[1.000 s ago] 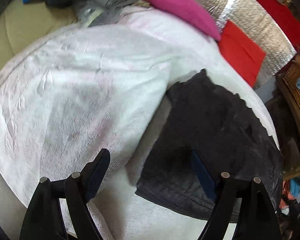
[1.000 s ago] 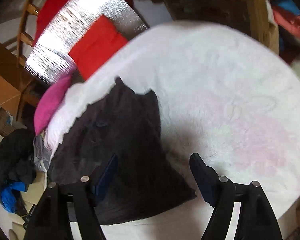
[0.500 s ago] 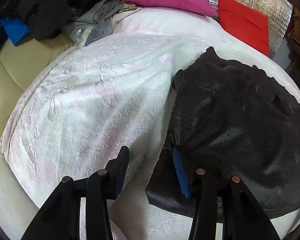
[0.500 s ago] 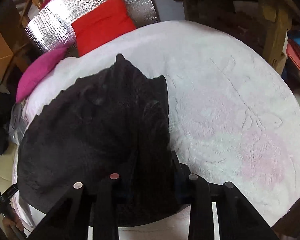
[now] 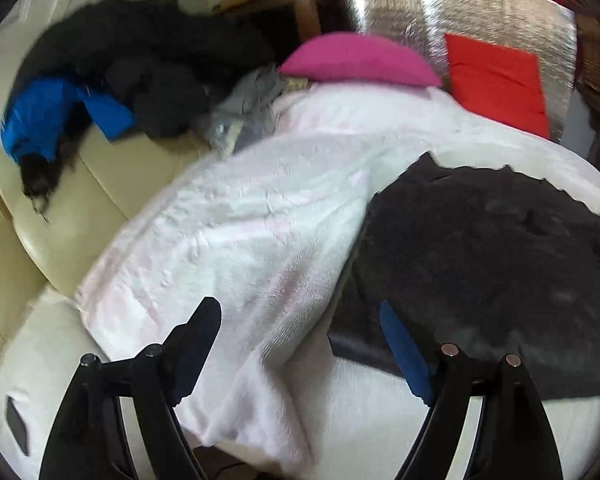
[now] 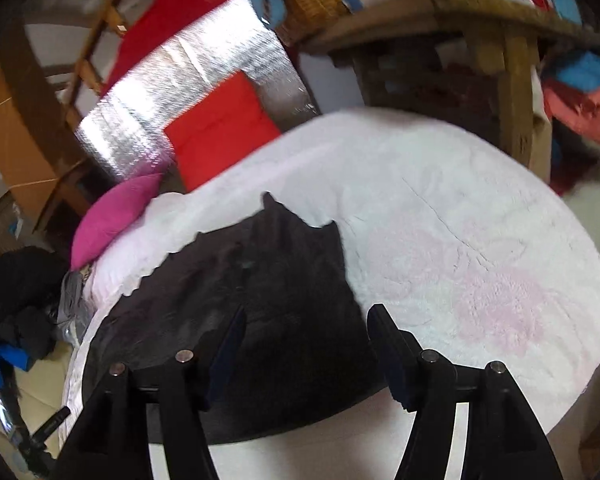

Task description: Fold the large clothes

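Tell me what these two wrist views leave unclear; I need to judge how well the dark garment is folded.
- Dark garment: in the left wrist view its right side is cut off by the frame edge; the near hem sits behind the right gripper in the right wrist view.
- Garment type: fabric too dark and blurred to tell.
- Clothes pile: motion blur smears it in the left wrist view.

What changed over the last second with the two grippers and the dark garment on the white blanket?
Both grippers closed on the near edge of the black folded garment, then let go and pulled back and up. The left gripper and right gripper are opening again, with nothing pinched. The garment stays folded on the white fluffy blanket; the pink cushion is unmoved.
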### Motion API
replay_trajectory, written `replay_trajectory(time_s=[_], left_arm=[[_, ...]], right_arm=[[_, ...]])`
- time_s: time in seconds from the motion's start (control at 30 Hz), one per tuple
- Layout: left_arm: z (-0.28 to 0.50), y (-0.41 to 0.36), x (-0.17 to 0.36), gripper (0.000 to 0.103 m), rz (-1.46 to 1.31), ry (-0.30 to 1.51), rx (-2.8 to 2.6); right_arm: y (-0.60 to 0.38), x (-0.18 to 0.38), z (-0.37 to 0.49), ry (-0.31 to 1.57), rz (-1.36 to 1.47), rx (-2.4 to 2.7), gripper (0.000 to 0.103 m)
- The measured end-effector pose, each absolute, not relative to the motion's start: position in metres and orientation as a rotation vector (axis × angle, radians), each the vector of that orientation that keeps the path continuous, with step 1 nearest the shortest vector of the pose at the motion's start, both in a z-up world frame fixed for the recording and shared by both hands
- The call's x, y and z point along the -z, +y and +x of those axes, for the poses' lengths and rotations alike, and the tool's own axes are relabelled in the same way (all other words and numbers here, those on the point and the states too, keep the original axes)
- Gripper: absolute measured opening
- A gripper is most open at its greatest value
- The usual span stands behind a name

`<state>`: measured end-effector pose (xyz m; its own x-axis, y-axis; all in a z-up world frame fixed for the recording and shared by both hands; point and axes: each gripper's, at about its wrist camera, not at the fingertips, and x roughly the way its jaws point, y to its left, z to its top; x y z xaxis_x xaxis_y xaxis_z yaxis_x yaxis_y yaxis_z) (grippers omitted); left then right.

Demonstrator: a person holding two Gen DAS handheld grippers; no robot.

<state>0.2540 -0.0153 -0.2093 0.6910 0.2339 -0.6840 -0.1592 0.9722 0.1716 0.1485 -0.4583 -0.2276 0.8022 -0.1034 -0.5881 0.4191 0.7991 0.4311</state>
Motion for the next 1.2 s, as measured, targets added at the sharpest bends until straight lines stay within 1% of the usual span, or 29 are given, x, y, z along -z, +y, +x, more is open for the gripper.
replay_trajectory(time_s=[0.3, 0.33, 0.37, 0.4, 0.5, 0.57, 0.6, 0.63, 0.83, 0.9, 1.0, 1.2], left_arm=[[0.186, -0.042, 0.134, 0.084, 0.120, 0.618, -0.110], [0.181, -0.044, 0.127, 0.086, 0.116, 0.602, -0.104], [0.175, -0.046, 0.121, 0.093, 0.110, 0.591, -0.097], [0.167, -0.048, 0.113, 0.095, 0.102, 0.570, -0.086], [0.144, -0.056, 0.092, 0.096, 0.111, 0.482, -0.109], [0.131, -0.060, 0.081, 0.101, 0.126, 0.439, -0.114], [0.123, -0.063, 0.074, 0.101, 0.131, 0.422, -0.100], [0.116, -0.064, 0.068, 0.101, 0.133, 0.413, -0.083], [0.077, -0.068, 0.039, 0.101, 0.114, 0.380, -0.030], [0.063, -0.067, 0.030, 0.101, 0.107, 0.365, -0.021], [0.044, -0.063, 0.016, 0.102, 0.095, 0.337, -0.024], [0.024, -0.057, 0.004, 0.103, 0.076, 0.321, -0.015]], right_arm=[[-0.387, 0.183, 0.123, 0.545, 0.405, 0.219, 0.067], [-0.379, 0.177, 0.118, 0.542, 0.390, 0.213, 0.067], [-0.372, 0.170, 0.114, 0.538, 0.374, 0.206, 0.067], [-0.365, 0.165, 0.107, 0.536, 0.362, 0.205, 0.067], [-0.347, 0.143, 0.088, 0.511, 0.329, 0.203, 0.067], [-0.337, 0.130, 0.075, 0.491, 0.300, 0.208, 0.069], [-0.331, 0.123, 0.069, 0.481, 0.280, 0.213, 0.074], [-0.325, 0.116, 0.061, 0.469, 0.262, 0.218, 0.075], [-0.298, 0.087, 0.023, 0.437, 0.211, 0.235, 0.078], [-0.288, 0.078, 0.013, 0.427, 0.186, 0.263, 0.082], [-0.276, 0.068, -0.001, 0.424, 0.167, 0.264, 0.082], [-0.267, 0.053, -0.017, 0.400, 0.171, 0.295, 0.082]])
